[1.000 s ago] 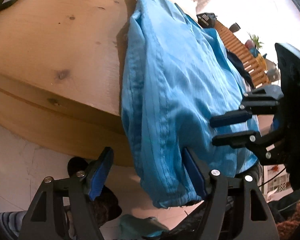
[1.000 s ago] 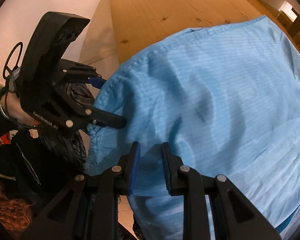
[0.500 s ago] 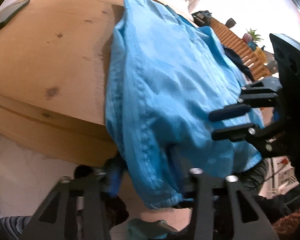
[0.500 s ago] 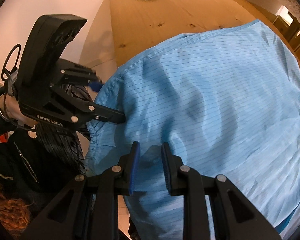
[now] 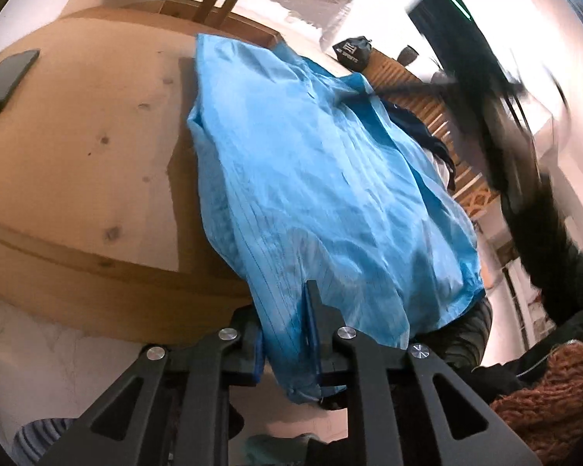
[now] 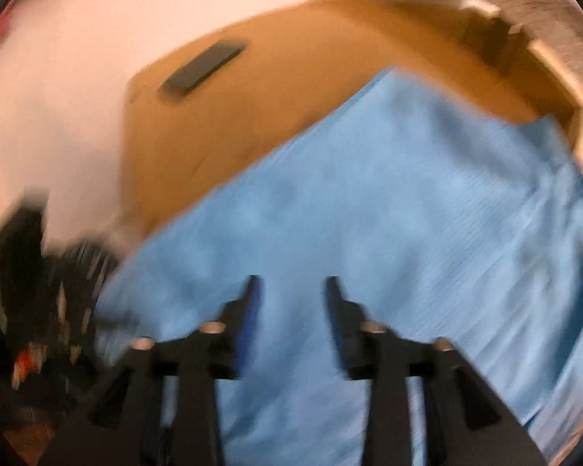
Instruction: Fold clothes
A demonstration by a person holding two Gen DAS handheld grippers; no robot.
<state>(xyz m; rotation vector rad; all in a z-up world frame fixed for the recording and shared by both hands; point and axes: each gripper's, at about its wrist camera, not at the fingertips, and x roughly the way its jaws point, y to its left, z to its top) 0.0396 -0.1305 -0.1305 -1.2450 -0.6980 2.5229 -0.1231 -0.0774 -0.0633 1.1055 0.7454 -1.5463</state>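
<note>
- Left gripper (image 5: 287,326): jaws clamped on the blue shirt's (image 5: 315,178) hem overhanging the counter's (image 5: 77,163) near edge.
- Right gripper (image 6: 291,303): jaws apart, seemingly above the shirt; blurred.
- Shirt's length runs toward the far edge.

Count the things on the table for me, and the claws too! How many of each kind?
Blue garment: 1
Black phone: 1
Claws: 2, the left claw pinching the garment's hem, the right claw open above the cloth
Total: 4, all at the one wooden table.
</note>
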